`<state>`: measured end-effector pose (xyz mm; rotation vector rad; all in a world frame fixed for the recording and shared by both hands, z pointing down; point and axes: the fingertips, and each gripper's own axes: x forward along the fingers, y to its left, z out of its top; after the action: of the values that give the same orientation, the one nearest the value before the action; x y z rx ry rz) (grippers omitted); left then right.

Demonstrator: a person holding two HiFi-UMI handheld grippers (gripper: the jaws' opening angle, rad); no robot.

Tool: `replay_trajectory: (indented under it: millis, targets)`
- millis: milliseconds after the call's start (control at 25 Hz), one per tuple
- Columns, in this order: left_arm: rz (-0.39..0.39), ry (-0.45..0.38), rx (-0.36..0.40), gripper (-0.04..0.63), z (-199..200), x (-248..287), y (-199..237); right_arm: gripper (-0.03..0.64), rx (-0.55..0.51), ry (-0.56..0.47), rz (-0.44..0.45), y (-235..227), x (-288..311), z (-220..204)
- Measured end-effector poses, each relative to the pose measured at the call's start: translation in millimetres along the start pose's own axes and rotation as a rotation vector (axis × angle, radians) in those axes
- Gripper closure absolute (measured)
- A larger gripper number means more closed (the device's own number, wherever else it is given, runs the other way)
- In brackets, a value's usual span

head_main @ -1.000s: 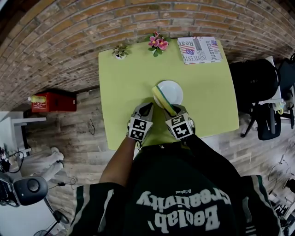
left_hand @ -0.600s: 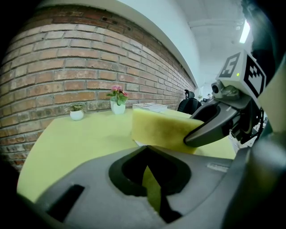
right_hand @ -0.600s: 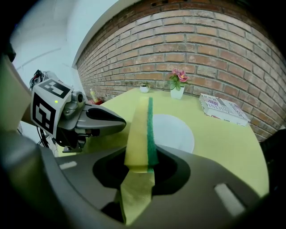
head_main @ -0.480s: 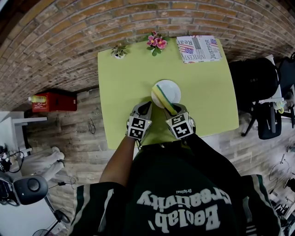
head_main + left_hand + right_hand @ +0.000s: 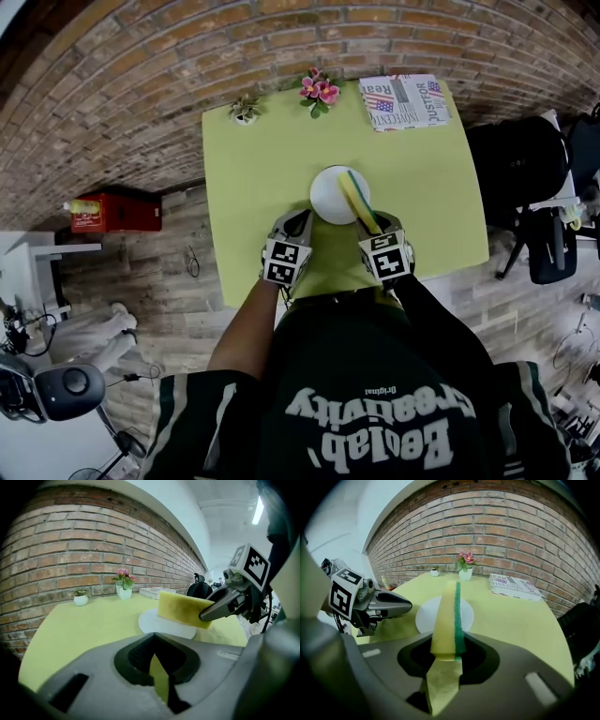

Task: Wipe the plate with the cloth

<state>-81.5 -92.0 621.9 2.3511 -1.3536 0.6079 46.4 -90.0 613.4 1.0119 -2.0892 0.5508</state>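
Right gripper is clenched on the near end of the cloth, a stiff yellow pad with a green edge; it juts out edge-up across the right side of the plate, likely so the long lower edge can sweep it. Left gripper has its jaws pinched together on nothing, tip just beside the plate's near-left rim on the table, probably to brace the plate. Can't tell whether the cloth actually touches the plate; it hides the plate under it.
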Motion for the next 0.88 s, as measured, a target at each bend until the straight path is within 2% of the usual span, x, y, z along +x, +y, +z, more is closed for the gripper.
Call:
replay_trajectory:
  millis: [80, 200, 320, 600, 760, 880]
  targets:
    - [-0.002, -0.001, 0.003, 0.594, 0, 0, 0, 0.483, 0.020, 0.002, -0.021, -8, -3, -3]
    - [-0.014, 0.043, 0.012, 0.594, -4, 2, -2, 0.483, 0.021, -0.009, -0.019, -9, -7, -2]
    - [-0.002, 0.044, -0.002, 0.592, 2, -2, -1, 0.482, 0.009, -0.086, -0.015, -8, -18, 12]
    - [0.096, -0.129, -0.003, 0.592, 64, -41, 20, 0.483, 0.038, -0.361, -0.119, -46, -69, 81]
    - [0.137, -0.247, 0.032, 0.592, 114, -67, 28, 0.482, 0.043, -0.472, -0.150, -58, -98, 116]
    - [0.151, -0.333, 0.058, 0.592, 156, -86, 31, 0.482, 0.008, -0.534, -0.170, -57, -117, 139]
